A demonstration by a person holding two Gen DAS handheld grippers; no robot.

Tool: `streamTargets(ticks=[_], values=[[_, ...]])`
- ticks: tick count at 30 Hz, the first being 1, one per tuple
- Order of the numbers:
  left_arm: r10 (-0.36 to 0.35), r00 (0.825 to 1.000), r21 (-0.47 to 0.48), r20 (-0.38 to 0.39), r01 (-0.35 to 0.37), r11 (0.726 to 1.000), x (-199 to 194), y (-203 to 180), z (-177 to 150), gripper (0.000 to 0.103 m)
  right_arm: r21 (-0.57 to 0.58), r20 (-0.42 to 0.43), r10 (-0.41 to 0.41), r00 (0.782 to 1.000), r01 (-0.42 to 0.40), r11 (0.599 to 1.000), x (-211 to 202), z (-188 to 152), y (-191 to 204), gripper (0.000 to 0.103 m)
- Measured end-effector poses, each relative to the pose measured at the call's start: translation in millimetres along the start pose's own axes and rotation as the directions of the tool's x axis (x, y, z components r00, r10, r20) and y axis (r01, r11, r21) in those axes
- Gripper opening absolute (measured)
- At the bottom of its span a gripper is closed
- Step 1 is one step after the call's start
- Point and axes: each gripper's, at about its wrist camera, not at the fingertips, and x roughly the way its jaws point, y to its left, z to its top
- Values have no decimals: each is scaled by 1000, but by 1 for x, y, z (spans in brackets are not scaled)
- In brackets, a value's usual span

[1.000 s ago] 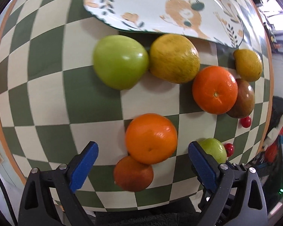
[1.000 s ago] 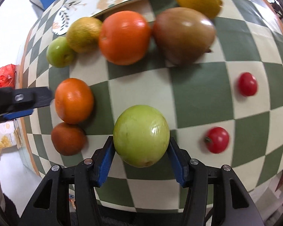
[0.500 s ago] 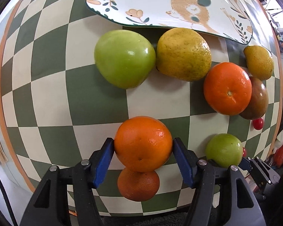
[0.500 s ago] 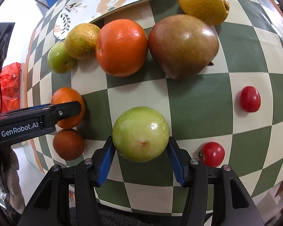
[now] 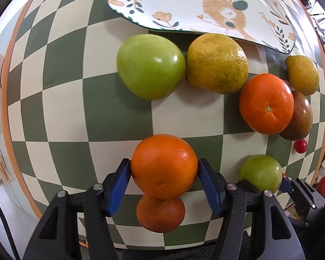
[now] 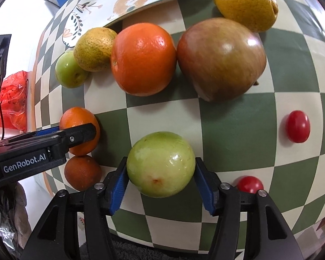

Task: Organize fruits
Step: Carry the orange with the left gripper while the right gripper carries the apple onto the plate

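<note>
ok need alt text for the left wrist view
The left gripper is closed on an orange above a checkered table, with a darker orange just beneath it. Beyond lie a green apple, more citrus and an empty patterned plate.

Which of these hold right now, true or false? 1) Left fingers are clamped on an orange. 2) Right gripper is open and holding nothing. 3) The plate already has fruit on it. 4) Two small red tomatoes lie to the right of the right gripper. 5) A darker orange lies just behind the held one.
1) True: the left gripper is clamped on the orange.
2) False: the right gripper is shut on the green apple.
3) False: the plate shows only its printed pattern.
4) True: the red tomatoes lie there.
5) True: the darker orange lies below it in the left wrist view.
</note>
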Motion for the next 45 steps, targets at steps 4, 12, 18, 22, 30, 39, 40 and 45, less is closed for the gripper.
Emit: streamTargets(ticks=[4, 12, 18, 22, 30, 39, 40, 45], values=[[-30, 1000, -19, 3, 30, 999, -16, 12, -8, 60, -15, 19, -7, 1000, 7, 1000, -11, -2, 3, 60], [-151, 980, -56, 129, 159, 986, -102, 29, 15, 60, -37, 135, 116, 984, -112, 993, -86, 24, 10, 60], [-158, 967, -107, 201, 182, 977, -129, 19, 108, 60, -81, 220, 97, 971, -81, 993, -116, 115, 24, 60], [-171, 975, -151, 140, 192, 970, -101, 18, 171, 60, -121, 202, 60, 978, -36, 992, -101, 186, 40, 60], [-182, 980, -235, 73, 195, 952, -66, 28, 217, 61, -197, 131, -16, 991, 42, 980, -55, 264, 47, 60], [-179, 982, -255, 60, 188, 948, -59, 29, 213, 63, -210, 102, 7, 995, 14, 978, -45, 271, 34, 83], [-181, 981, -254, 64, 191, 948, -59, 29, 216, 69, -204, 105, 5, 994, 16, 979, -46, 271, 34, 86], [-130, 985, -237, 112, 154, 959, -73, 29, 211, 88, -146, 128, -37, 991, 56, 988, -60, 263, 22, 96]])
